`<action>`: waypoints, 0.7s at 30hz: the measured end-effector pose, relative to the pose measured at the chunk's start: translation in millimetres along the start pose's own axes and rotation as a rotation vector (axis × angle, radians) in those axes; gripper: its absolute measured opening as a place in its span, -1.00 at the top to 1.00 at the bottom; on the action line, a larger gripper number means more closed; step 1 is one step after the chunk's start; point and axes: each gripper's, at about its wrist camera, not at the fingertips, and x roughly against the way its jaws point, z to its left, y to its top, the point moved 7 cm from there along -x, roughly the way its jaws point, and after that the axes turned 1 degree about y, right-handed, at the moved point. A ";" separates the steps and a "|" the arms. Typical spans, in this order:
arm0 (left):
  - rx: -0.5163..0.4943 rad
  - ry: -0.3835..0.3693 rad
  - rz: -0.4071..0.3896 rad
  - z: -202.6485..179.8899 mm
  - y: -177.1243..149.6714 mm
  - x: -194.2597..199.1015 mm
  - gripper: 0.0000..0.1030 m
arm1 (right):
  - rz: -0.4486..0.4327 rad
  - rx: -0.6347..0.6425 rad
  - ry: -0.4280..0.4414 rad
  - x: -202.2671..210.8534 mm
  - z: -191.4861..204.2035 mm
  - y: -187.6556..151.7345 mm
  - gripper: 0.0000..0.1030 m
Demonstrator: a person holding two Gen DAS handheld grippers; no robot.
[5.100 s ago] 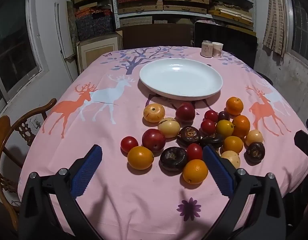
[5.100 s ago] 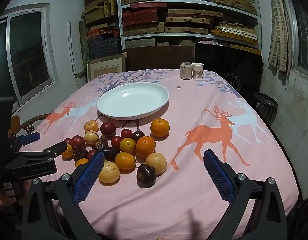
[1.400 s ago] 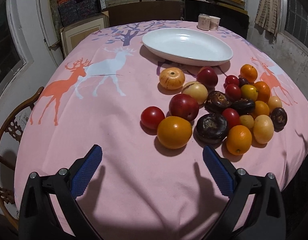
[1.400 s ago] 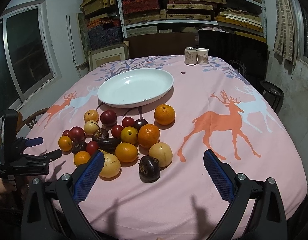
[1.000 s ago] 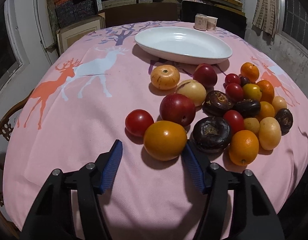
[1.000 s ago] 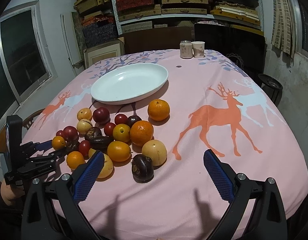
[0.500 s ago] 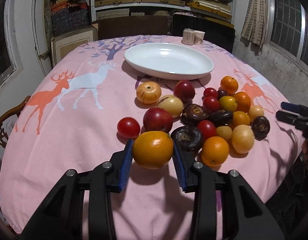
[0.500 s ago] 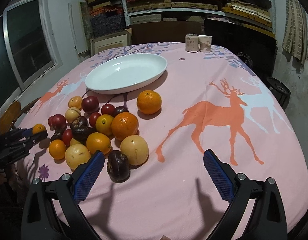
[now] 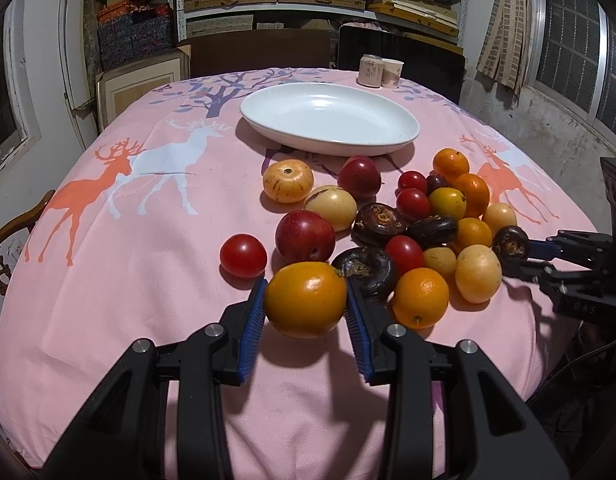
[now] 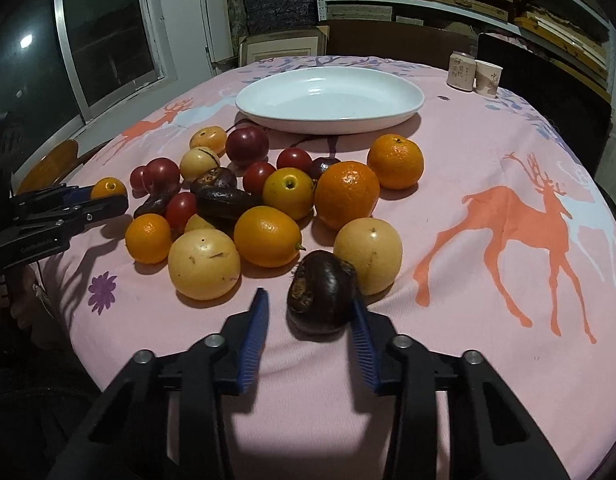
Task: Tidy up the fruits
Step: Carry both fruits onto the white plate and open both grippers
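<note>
Your left gripper (image 9: 305, 314) is clamped on an orange fruit (image 9: 305, 300), both blue pads against its sides, at the near left edge of the pile (image 9: 408, 224). The fruit looks slightly raised off the cloth (image 9: 147, 220), though that is hard to confirm.

Your right gripper (image 10: 310, 318) has just been closing around the dark fruit (image 10: 322, 294) at the near right edge of the pile. Its right pad touches the fruit; a gap still shows between the left pad and the fruit, so this grip reads as narrow but not yet firm in the right wrist view. The dark fruit leans against a pale yellow fruit (image 10: 368, 254) behind it.

The white plate (image 9: 330, 118) sits empty at the far side, just beyond the pile, so sorting has barely begun: this is the first pick, both hands at once.

Next, I judge you need to seat the right gripper fully before lifting, or the dark fruit may roll out toward the left. Then lift both clear of their neighbours and carry them over the pile to the plate, setting each down low so that it does not roll on the smooth dish.
</note>
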 end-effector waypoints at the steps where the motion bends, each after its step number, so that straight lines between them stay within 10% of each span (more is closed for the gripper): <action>1: 0.001 0.001 0.001 0.7 -0.4 -0.4 0.27 | 0.007 -0.016 0.019 -1.8 -1.2 -0.1 0.48; 21: -0.018 -0.020 -0.055 5.5 69.4 -2.0 0.27 | -0.219 -0.037 0.073 52.0 -27.8 90.3 0.53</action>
